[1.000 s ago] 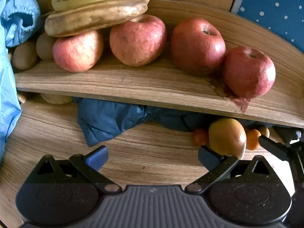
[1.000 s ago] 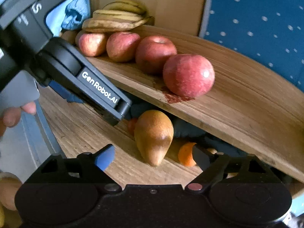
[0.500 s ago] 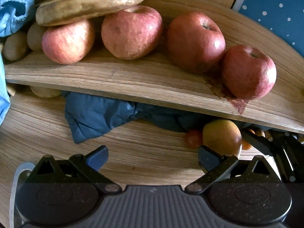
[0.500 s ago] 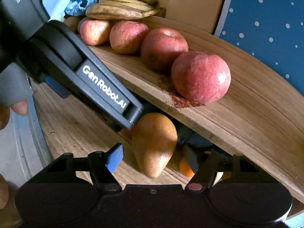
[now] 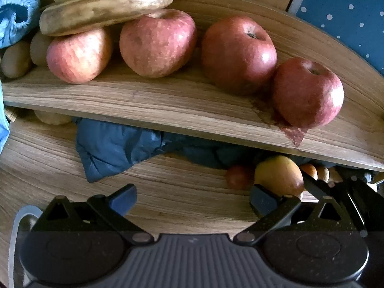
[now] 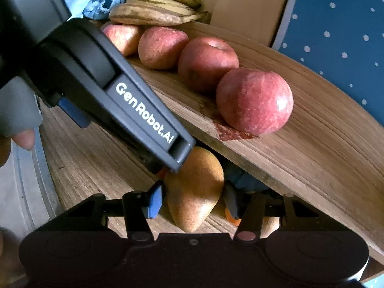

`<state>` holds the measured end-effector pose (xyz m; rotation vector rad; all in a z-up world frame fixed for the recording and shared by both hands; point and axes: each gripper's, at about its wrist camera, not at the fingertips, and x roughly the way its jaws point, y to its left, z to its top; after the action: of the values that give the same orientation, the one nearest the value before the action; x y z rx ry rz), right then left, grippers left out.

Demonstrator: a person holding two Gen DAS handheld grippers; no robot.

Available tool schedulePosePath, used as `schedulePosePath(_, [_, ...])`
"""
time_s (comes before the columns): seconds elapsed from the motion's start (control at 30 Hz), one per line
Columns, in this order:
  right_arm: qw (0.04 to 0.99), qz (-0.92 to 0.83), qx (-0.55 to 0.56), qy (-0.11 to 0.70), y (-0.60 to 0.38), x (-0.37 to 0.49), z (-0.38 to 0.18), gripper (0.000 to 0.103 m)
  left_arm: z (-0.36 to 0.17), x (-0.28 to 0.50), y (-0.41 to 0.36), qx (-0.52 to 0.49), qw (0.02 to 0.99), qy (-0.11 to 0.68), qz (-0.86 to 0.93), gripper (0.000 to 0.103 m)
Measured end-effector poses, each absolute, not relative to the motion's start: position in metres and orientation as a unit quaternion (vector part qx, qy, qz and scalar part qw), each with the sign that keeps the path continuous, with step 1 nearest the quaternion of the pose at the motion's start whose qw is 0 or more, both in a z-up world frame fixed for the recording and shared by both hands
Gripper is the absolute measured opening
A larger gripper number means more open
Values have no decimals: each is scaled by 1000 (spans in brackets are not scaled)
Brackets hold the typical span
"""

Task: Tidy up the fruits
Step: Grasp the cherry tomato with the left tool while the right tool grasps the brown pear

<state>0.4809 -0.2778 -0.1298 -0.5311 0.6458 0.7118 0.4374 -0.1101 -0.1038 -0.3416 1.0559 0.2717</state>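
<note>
A brown-yellow pear lies on the wooden table under a raised wooden shelf; it also shows in the left wrist view. My right gripper has its two fingers closed against the pear's sides. My left gripper is open and empty above the table, left of the pear. Several red apples sit in a row on the shelf, with bananas behind them.
A dark blue cloth lies under the shelf. Small orange and red fruits sit beside the pear. Kiwis lie at the shelf's left end. A blue dotted wall stands behind. The left gripper's body crosses the right wrist view.
My right gripper moved forward around the pear and its fingers closed from wide open onto it. My left gripper drifted slightly closer to the shelf and stayed open.
</note>
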Motion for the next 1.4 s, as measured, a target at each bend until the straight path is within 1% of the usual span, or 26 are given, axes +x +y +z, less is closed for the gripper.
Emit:
schedulePosePath(0.23, [855,328,-239,322,-290,469,-126,54,-108,449,-126,-162,843,499,115,100])
schedulePosePath(0.53, [859,311,-224,340,-311,455,-120,54,-116,459,-143,-165,846,495,108,87])
schedulePosePath(0.63, [860,308,-219,344,-315,453,-120,54,-117,464,-149,-165,846,496,102,79])
schedulePosePath(0.7, [861,306,-216,345,-318,451,-119,54,-119,468,-154,-169,845,498,98,70])
schedulePosePath(0.73, [861,306,-214,346,-319,452,-119,54,-120,469,-157,-169,846,496,98,70])
schedulePosePath(0.83, [862,304,-209,347,-319,452,-119,54,-121,473,-163,-169,849,492,97,63])
schedulePosePath(0.9, [863,304,-207,347,-319,453,-119,55,-121,473,-166,-167,850,490,97,56])
schedulePosePath(0.93, [863,304,-206,347,-319,453,-119,55,-121,473,-167,-167,851,489,98,54])
schedulePosePath(1.0, [863,304,-205,347,-318,454,-119,55,-121,473,-168,-166,852,487,100,47])
schedulePosePath(1.13, [864,303,-201,348,-317,455,-119,55,-119,471,-169,-161,854,484,102,40])
schedulePosePath(1.27, [865,301,-195,350,-317,458,-119,55,-122,469,-169,-156,858,479,98,26])
schedulePosePath(1.4, [868,299,-191,348,-316,459,-120,55,-123,464,-170,-152,860,478,94,24])
